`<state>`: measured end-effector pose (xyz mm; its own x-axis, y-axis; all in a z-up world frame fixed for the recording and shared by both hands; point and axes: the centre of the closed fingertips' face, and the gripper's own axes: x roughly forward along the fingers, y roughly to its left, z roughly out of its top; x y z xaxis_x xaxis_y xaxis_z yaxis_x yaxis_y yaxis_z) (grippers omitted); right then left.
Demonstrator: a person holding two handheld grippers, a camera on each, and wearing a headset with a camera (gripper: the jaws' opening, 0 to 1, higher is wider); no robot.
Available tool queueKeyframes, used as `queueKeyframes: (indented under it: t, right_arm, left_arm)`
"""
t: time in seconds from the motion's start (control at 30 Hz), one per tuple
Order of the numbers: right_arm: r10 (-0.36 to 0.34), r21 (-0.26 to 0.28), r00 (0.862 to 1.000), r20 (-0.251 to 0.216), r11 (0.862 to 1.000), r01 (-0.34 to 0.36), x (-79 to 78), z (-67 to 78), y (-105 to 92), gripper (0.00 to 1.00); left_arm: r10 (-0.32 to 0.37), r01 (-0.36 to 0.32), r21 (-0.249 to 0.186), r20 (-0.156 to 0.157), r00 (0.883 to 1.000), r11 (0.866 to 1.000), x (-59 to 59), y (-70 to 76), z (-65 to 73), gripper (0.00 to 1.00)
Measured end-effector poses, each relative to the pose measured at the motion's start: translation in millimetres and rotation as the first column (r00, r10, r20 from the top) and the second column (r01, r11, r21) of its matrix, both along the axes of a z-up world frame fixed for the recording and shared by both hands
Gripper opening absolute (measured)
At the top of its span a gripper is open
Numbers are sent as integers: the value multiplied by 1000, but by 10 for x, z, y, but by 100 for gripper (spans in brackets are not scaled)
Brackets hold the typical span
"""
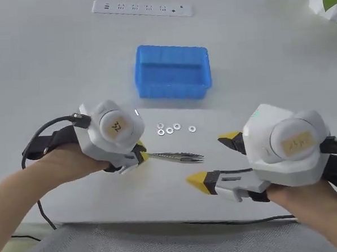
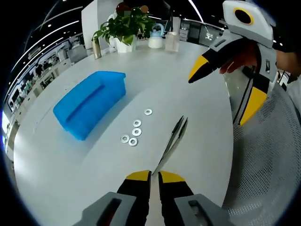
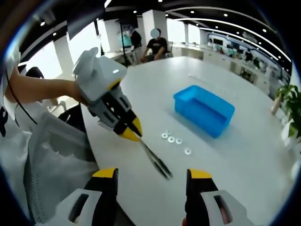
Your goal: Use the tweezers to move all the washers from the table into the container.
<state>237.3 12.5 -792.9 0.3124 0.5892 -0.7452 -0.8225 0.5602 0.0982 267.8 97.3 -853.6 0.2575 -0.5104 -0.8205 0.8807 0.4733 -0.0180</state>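
The left gripper [image 1: 140, 155] is clamped on the rear end of the tweezers [image 1: 173, 156], whose tips lie low over the table [image 1: 69, 63] and carry nothing. The right gripper [image 1: 212, 158] waits at 3 o'clock of those tips, with its jaws spread wide and empty. The washers [image 1: 170, 129], five as far as can be counted, lie in a loose cluster at about 12 o'clock of the tweezer tips, close to them but not touching. The blue container [image 1: 172, 71] stands farther off at 12 o'clock of the cluster, and its inside looks bare. The transfer seems not yet started, so every washer is still to be picked and carried.
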Motion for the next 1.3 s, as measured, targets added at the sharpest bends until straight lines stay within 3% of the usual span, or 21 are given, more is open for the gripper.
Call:
queueKeyframes:
  t: [0.1, 0.27, 0.37, 0.47, 0.73, 1.0, 1.3]
  right_arm:
    - [29, -5, 1000, -8, 1000, -29, 22, -67, 48, 54]
    - [92, -15, 996, -14, 996, -92, 60, -160, 134, 51]
    - [166, -58, 986, -5, 984, -166, 98, -245, 173, 49]
    - [189, -67, 982, -8, 980, -190, 128, -297, 209, 47]
    - [227, -66, 974, -1, 972, -226, 142, -320, 281, 45]
    - [251, -57, 968, 34, 967, -248, 155, -260, 361, 39]
    - [246, -31, 967, 68, 969, -244, 188, -167, 452, 23]
  left_arm:
    - [-6, 6, -8, -16, 1000, 1000, -13, -16, -10, 2]
    - [-46, 46, 7, -15, 999, 999, -37, -33, -44, 0]
    - [-73, 73, 11, -12, 997, 997, -64, -64, -47, 0]
    - [-90, 90, 6, -20, 996, 996, -94, -100, -15, 0]
    - [-88, 88, -51, -4, 996, 995, -126, -193, 336, 0]
    - [-93, 100, -109, 62, 994, 989, -97, -345, 764, 0]
    - [-104, 118, -147, 105, 989, 982, -119, -473, 1052, 0]
